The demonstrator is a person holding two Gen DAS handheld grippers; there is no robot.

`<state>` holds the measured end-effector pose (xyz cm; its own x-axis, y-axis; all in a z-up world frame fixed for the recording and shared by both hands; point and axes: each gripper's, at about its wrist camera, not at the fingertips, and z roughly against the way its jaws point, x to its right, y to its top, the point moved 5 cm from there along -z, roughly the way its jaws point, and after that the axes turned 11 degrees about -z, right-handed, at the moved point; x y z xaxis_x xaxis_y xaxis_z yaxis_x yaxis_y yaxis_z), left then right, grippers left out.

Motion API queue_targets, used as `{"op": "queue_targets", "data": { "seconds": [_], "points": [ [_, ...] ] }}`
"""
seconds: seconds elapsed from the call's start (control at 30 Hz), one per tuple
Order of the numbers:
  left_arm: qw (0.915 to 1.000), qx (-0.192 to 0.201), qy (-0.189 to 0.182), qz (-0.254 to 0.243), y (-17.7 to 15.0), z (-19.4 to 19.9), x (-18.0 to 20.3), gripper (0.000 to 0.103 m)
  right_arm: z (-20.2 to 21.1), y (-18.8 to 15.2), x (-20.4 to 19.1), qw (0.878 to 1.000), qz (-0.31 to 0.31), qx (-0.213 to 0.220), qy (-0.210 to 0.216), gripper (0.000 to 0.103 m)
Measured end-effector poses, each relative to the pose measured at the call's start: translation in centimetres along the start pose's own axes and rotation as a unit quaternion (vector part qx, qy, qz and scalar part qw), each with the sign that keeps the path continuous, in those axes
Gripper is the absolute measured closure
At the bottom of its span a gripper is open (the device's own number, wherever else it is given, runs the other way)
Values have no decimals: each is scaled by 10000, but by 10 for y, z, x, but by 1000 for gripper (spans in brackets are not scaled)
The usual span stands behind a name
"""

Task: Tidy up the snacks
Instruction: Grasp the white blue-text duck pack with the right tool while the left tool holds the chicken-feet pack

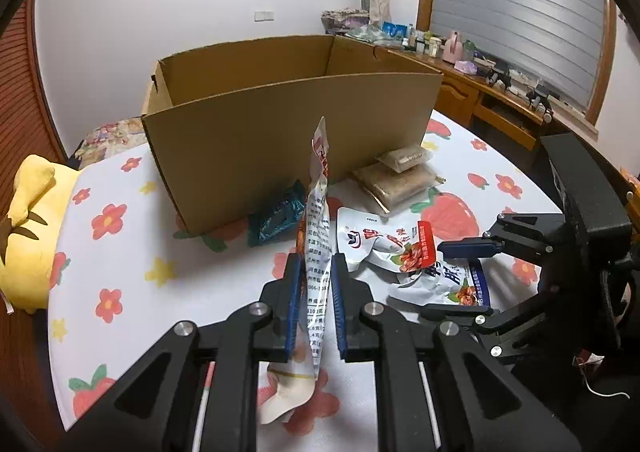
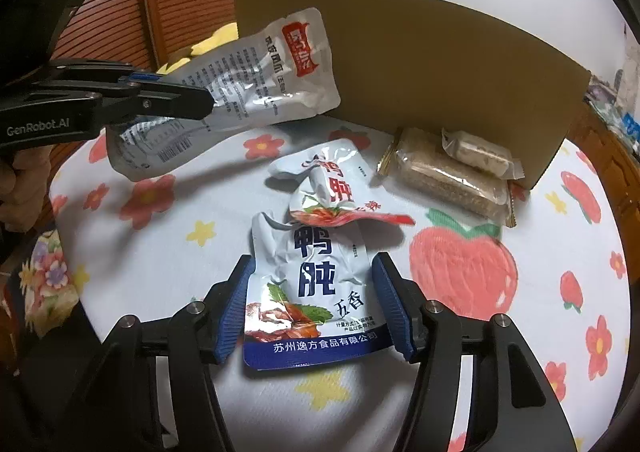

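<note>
Both tongs are showing. Our left gripper [image 1: 316,284] is pinching a silver foil pouch [image 2: 256,79] flat between its blue pads, lifting it clear of the cloth; seen from the right wrist, the pouch is hanging in the air in front of the cardboard box [image 1: 280,123], and we are reading a red label block and a barcode on it (the small print is too fine to make out). "GenRobot.AI" is printed in white on the left gripper's body.

Our right gripper [image 2: 312,304] is standing half open, its jaws either side of a white-and-blue pouch [image 2: 316,292] that is lying on the bed; the pads are not pressing on it as far as we can see. On that pouch we are reading large blue characters 鸭肫, then 五香, and along the blue bottom band 苏州逸方食品有限公司. A second, crumpled pouch [image 2: 328,179] with red trim is lying partly over its far end, also marked 鸭肫.

Further right, against the box's near wall, two clear-wrapped grain bars [image 2: 448,171] are lying, the smaller one on the larger. A teal wrapper [image 1: 276,219] is lying by the box's near corner. The flower-and-strawberry bedspread [image 1: 120,272] is carrying everything, and a yellow plush toy [image 1: 32,232] is sitting at its left edge.
</note>
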<state>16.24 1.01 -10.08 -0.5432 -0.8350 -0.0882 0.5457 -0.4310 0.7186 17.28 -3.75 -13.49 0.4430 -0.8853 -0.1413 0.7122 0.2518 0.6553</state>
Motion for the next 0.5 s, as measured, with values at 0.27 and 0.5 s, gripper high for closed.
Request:
{"op": "queue_targets", "data": {
  "seconds": [0.27, 0.5],
  "points": [
    [9999, 102, -34, 28, 0, 7, 6, 91, 3, -2, -2, 10000, 37, -39, 58, 44],
    [9998, 175, -25, 52, 2, 12, 8, 91, 15, -3, -1, 9999, 81, 31, 116, 44]
  ]
}}
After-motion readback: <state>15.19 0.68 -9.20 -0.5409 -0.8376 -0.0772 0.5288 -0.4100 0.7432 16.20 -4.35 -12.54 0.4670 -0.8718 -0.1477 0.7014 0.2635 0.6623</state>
